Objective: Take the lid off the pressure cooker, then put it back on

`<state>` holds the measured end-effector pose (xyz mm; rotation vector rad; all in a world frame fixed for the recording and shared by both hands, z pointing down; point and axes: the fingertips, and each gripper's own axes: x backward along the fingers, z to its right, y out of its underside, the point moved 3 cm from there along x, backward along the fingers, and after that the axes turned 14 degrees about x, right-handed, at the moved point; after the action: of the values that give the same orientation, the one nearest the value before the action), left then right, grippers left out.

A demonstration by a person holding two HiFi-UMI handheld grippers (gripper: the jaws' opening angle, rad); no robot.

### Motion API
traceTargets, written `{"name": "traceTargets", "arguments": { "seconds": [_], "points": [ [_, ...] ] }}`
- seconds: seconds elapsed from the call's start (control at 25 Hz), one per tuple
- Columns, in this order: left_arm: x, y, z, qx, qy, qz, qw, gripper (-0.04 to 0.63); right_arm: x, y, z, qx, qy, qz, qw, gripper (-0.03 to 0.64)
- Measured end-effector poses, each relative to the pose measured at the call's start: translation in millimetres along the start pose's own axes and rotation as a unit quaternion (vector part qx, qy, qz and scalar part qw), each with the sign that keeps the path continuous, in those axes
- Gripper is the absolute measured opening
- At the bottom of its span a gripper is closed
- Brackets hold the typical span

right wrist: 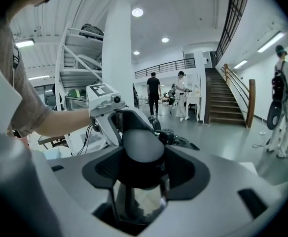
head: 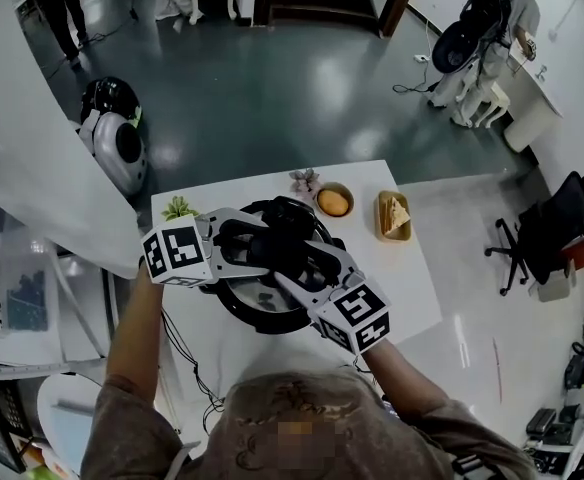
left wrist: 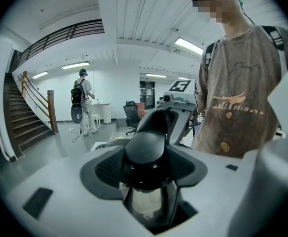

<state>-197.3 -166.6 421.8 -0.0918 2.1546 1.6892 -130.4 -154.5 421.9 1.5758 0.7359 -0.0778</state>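
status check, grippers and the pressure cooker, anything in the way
Left gripper shut on one side handle, right gripper shut on the opposite handle. Pressure cooker on table, lid looks on. Bowl and tray behind it, apart.

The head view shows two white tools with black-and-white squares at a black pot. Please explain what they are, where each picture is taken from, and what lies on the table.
A person holds a two-jaw gripper in each hand; the cubes with squares belong to them. The head view comes from a camera on the person's head, looking down at the left gripper, the right gripper and a pressure cooker on a white table. The other two views come from cameras on the grippers, looking along their jaws. The left gripper is shut on a black handle of the cooker, the right gripper on the opposite handle. Beyond it lie a green leafy item, a bowl with something orange and a yellow dish.
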Motion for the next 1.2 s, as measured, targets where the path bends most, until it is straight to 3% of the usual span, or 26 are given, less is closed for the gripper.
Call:
{"name": "traceTargets", "arguments": {
  "seconds": [0.64,1.2],
  "points": [
    [3,-11,1,-0.019,-0.017,0.008,0.9996,0.267,4,-8,6,0.006,0.004,0.020,1.000,0.258],
    [15,-45,22,-0.036,-0.059,0.018,0.9974,0.265,29,-39,7,0.054,-0.005,0.040,0.998,0.258]
  ]
}}
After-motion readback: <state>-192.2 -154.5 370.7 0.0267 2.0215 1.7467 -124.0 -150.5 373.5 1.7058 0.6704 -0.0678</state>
